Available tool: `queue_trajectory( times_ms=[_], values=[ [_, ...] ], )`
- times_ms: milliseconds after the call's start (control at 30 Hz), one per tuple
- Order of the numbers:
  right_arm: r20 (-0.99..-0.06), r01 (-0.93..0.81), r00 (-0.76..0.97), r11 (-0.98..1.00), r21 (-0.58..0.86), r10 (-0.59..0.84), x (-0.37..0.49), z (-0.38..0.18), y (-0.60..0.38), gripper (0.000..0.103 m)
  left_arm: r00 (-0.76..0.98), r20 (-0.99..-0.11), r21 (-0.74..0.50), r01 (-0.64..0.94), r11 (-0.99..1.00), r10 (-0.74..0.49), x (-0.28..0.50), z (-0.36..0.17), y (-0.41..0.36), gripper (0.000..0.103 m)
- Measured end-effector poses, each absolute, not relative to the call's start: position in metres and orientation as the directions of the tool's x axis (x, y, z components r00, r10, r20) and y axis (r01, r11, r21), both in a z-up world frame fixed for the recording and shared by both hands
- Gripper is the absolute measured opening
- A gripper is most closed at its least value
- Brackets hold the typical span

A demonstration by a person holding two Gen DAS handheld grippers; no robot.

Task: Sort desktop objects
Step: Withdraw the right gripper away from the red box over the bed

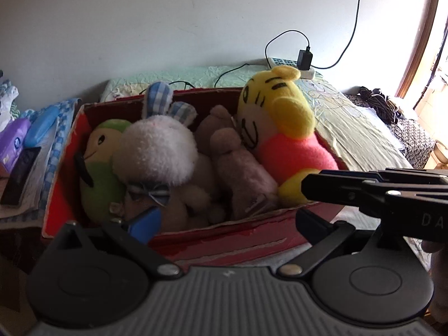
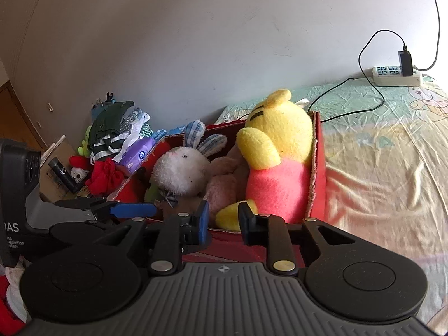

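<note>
A red cardboard box (image 1: 252, 240) holds several plush toys: a yellow tiger in a pink shirt (image 1: 282, 128), a white rabbit with checked ears (image 1: 156, 154), a brown plush (image 1: 240, 173) and a green plush (image 1: 98, 168). My left gripper (image 1: 226, 221) stands wide open at the box's near wall, nothing between its fingers. My right gripper (image 2: 224, 221) is open at the same wall, and the tiger's yellow foot (image 2: 229, 217) lies just beyond its fingertips. In the left wrist view the right gripper (image 1: 305, 187) comes in from the right, its tip by that foot.
The box sits on a bed with a pale green and yellow sheet (image 2: 378, 154). A power strip with a charger (image 2: 397, 74) and cables lie near the wall. Clothes, a purple wipes pack (image 2: 137, 154) and small items pile up left of the box.
</note>
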State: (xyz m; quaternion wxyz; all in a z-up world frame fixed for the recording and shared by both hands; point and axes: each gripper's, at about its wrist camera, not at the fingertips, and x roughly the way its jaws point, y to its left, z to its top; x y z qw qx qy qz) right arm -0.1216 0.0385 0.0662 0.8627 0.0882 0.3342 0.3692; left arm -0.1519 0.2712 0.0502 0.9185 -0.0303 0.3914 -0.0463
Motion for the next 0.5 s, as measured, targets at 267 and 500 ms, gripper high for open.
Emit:
queue_trajectory(
  times_ms=[267,500],
  values=[
    [-0.494,-0.585,0.493,0.693,0.421,0.716,-0.122,0.068,-0.004,0.025,0.674,-0.739,-0.051,-0.029,0.998,-0.018,-0.164,0.062,0.227,0.102],
    [-0.509,-0.563,0.513,0.719,0.408,0.691,-0.122,0.063,-0.038,0.025,0.63,-0.777,-0.037,-0.049,0.998,0.002,-0.161,0.055,0.184,0.102]
  ],
)
